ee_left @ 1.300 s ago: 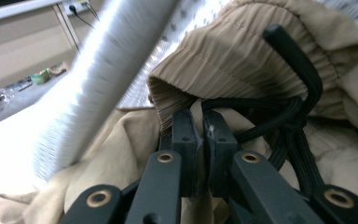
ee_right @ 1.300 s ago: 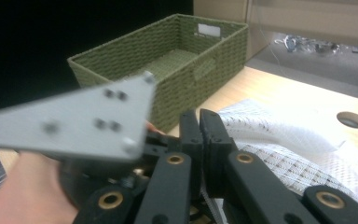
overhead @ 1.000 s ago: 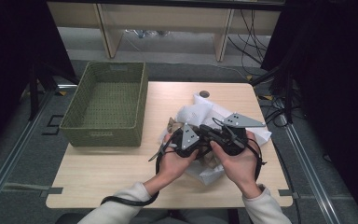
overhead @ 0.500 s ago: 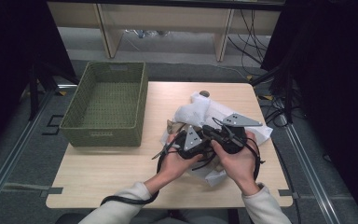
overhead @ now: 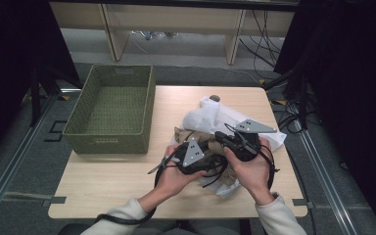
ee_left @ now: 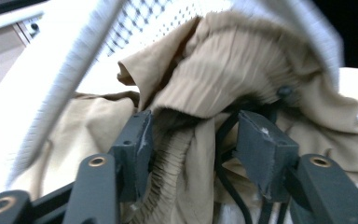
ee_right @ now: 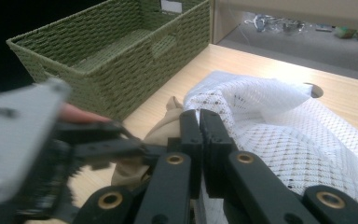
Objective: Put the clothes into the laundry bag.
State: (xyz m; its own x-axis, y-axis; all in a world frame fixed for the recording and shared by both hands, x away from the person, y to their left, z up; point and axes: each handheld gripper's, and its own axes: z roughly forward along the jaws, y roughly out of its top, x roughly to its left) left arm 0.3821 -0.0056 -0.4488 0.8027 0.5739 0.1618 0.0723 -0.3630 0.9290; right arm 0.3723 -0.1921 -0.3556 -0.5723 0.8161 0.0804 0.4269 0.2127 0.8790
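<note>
Two grippers meet over a bundle at the near right of the table point(overhead: 127, 181), seen from above: the left gripper point(overhead: 196, 156) and right gripper point(overhead: 237, 142) sit close together on a white mesh bag point(overhead: 210, 115) with tan cloth point(overhead: 183, 133) showing at its mouth. Since a second ago the hands have drawn slightly nearer the person and the bag has bunched with them, which suggests the cloth is being worked in or out of the bag; which of the two cannot be told. A green basket point(overhead: 110, 110) stands empty at the far left. Along the left gripper's jaws, which stand apart, the tan cloth point(ee_left: 223, 70) hangs in ribbed folds between the pads point(ee_left: 135, 144), under the bag's white hem point(ee_left: 70, 65), a detail hidden from above. Along the right gripper point(ee_right: 199, 126), the jaws are pressed together on the bag's edge point(ee_right: 270, 121), with the basket point(ee_right: 121, 46) beyond to the left and the left gripper point(ee_right: 93, 144) blurred nearby.
</note>
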